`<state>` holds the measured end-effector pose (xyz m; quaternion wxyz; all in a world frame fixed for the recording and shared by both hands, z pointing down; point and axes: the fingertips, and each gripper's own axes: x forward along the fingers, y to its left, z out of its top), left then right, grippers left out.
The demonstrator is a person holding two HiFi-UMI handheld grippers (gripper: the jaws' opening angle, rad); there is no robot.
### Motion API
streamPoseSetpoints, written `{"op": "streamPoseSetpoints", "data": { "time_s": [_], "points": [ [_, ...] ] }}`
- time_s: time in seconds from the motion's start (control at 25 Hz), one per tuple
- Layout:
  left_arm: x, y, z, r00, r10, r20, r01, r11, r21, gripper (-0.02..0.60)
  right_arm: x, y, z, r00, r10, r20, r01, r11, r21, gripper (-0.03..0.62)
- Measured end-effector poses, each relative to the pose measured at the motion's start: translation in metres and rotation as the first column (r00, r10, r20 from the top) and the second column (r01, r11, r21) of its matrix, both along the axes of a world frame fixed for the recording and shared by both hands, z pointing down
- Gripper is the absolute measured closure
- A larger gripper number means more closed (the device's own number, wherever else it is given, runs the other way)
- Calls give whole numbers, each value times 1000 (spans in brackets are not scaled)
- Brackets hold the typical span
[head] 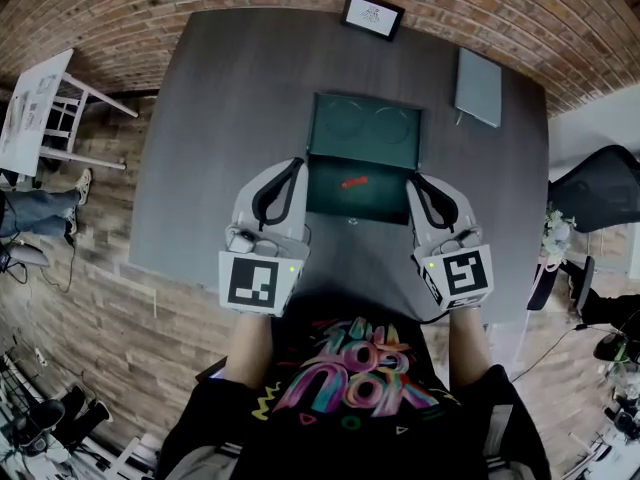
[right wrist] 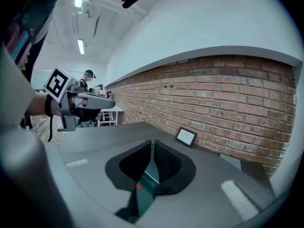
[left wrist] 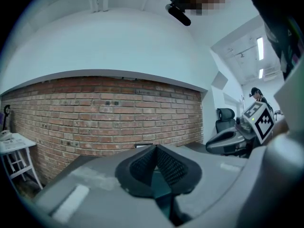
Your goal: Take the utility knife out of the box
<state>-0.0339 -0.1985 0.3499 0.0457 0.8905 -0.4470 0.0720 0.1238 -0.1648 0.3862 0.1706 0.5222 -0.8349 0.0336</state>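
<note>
A green box (head: 363, 136) lies open on the dark grey table (head: 220, 118), its lid standing up at the far side. A red utility knife (head: 354, 181) rests inside on the green lining. My left gripper (head: 297, 166) hovers at the box's near left corner; in the left gripper view (left wrist: 156, 150) its fingertips meet, with nothing between them. My right gripper (head: 412, 178) is at the box's near right corner. In the right gripper view (right wrist: 151, 147) a narrow slit parts the pads, showing the green box (right wrist: 148, 177) and a red spot of the knife (right wrist: 138, 186) beyond.
A small framed card (head: 372, 14) stands at the table's far edge, and a grey notebook (head: 478, 86) lies at the far right. A white side table (head: 35, 108) stands at left, an office chair (head: 600, 183) at right. A brick wall (right wrist: 228, 94) lies behind.
</note>
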Motion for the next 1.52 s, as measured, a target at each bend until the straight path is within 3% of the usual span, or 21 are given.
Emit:
{"op": "streamPoseSetpoints", "data": {
  "time_s": [0.36, 0.68, 1.08, 1.52],
  "points": [
    [5, -5, 9, 1000, 2, 5, -2, 1000, -15, 581, -12, -7, 28, 993, -114, -32, 111, 990, -82, 530],
    [3, -10, 16, 1000, -4, 13, 4, 1000, -31, 581, -33, -13, 56, 968, -239, -79, 224, 961, -164, 496],
    [-8, -13, 24, 999, -27, 25, 28, 999, -39, 581, -66, -11, 111, 878, -459, -134, 406, 863, -300, 471],
    [-22, -15, 30, 998, -63, 13, 64, 997, -52, 581, -87, -9, 169, 758, -612, -227, 468, 752, -464, 470]
  ]
}}
